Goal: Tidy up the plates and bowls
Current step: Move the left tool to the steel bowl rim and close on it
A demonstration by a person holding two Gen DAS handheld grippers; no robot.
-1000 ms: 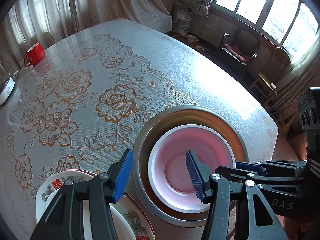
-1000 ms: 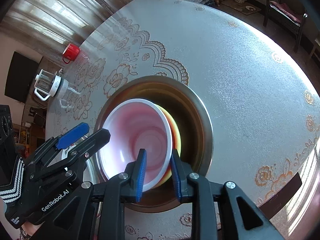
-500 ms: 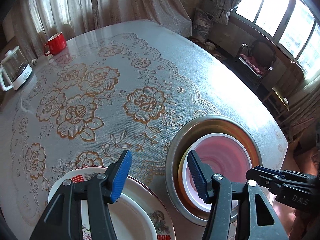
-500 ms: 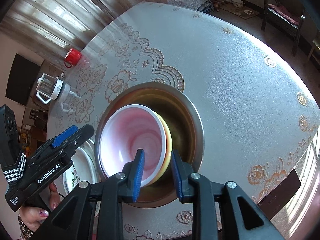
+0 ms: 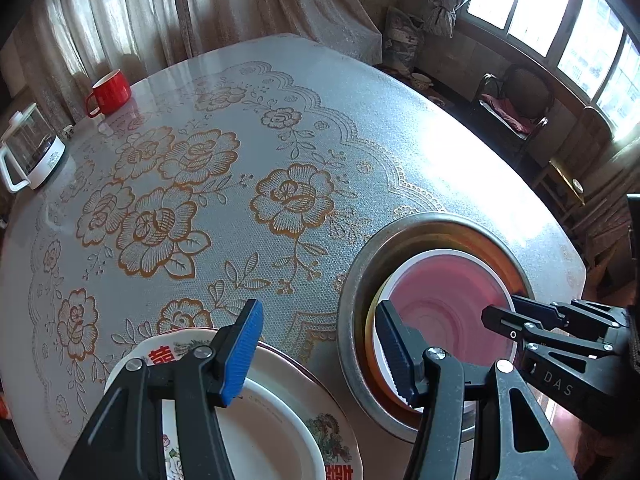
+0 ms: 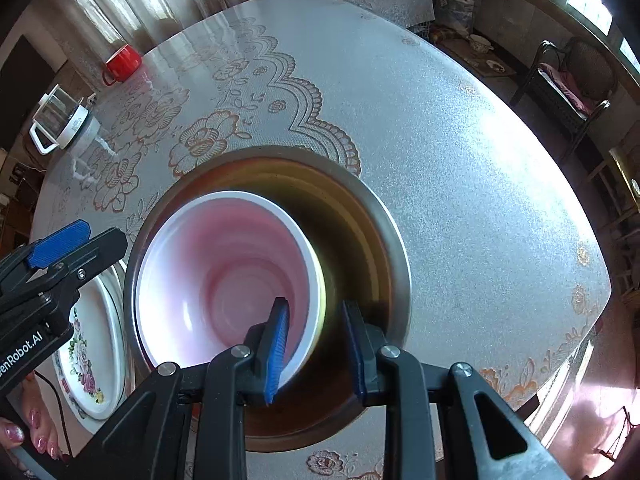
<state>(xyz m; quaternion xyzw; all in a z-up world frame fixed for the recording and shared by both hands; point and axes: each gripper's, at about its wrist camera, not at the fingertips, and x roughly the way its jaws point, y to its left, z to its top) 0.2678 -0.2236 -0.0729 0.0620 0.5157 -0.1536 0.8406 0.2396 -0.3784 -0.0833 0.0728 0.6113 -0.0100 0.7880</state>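
The right tool (image 6: 314,344) is clenching the pink bowl's (image 6: 224,280) rim at 5 o'clock inside the basin (image 6: 384,232), risking a slip, while the left tool (image 5: 316,350) is hanging released.

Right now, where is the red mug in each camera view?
Left wrist view: the red mug stands at upper left, on the far edge of the table.
Right wrist view: the red mug again at upper left, far edge.
Shared landmark: the white kettle just below-left of it.
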